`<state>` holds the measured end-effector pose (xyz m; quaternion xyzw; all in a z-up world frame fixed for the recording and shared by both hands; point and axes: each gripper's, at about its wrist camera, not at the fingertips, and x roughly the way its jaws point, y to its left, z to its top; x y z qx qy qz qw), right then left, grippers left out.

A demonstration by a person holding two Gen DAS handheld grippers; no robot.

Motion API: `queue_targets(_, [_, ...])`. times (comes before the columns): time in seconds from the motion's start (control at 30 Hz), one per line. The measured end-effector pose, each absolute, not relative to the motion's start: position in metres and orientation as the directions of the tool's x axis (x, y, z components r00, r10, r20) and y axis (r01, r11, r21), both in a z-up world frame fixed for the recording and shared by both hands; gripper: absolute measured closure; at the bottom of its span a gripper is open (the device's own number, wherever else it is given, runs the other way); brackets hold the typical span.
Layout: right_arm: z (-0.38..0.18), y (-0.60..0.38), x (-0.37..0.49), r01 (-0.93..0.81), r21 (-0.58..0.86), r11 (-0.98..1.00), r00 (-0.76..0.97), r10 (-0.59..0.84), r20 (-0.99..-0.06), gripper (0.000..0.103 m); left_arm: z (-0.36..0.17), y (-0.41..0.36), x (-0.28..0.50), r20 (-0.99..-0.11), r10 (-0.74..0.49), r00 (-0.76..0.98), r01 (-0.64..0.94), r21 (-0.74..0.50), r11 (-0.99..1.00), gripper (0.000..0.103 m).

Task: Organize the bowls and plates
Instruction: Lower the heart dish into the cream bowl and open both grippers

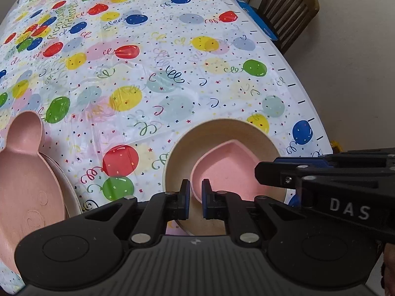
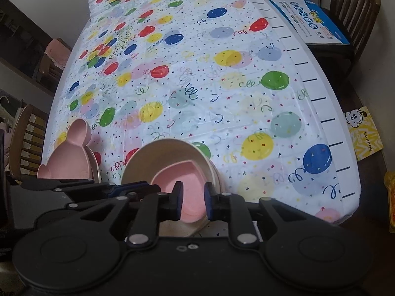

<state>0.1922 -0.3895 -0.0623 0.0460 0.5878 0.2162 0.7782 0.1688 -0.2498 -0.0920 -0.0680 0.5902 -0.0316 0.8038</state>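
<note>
Bowls are sitting nested near the table's (image 2: 328,113) front edge: a pink heart-shaped bowl (image 1: 229,162) is lying inside a cream round bowl (image 1: 197,135). The left gripper (image 1: 195,192) is hovering at the pink bowl's near rim, its jaws standing a narrow gap apart with that rim showing between them; whether they are pinching it cannot be told. The right gripper (image 2: 193,197) is reaching in from the right, its jaws standing slightly wider, framing the pink bowl's floor without visibly gripping anything. To the left, a pink bear-shaped plate (image 1: 22,172) is resting on another plate's rim (image 1: 66,182). Beyond the bowls, the balloon-print tablecloth (image 1: 153,74) is stretching away uncluttered. A wooden chair (image 2: 353,12) is carrying a blue box (image 2: 308,17) past the table's right edge.
</note>
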Motion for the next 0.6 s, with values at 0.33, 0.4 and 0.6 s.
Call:
queue_targets(0.33, [-0.045,-0.399,0.187,-0.344,0.329,0.879,0.234,0.419,-0.877,0.076,-0.078,-0.254,0.161,-0.935,-0.131,0.331,-0.051,-0.156,0.986,0.094])
queue_targets(0.4, [-0.041,-0.4,0.186,-0.36,0.326,0.874,0.24,0.425,-0.873,0.073,-0.072,-0.255,0.156,-0.929,-0.133,0.345,-0.05,-0.16,0.986,0.094])
queue_targets(0.6, [-0.031,-0.41,0.184,-0.398,0.316,0.861,0.262,0.437,-0.86,0.067,-0.056,-0.254,0.144,-0.909,-0.134,0.394,-0.053,-0.169,0.984,0.094])
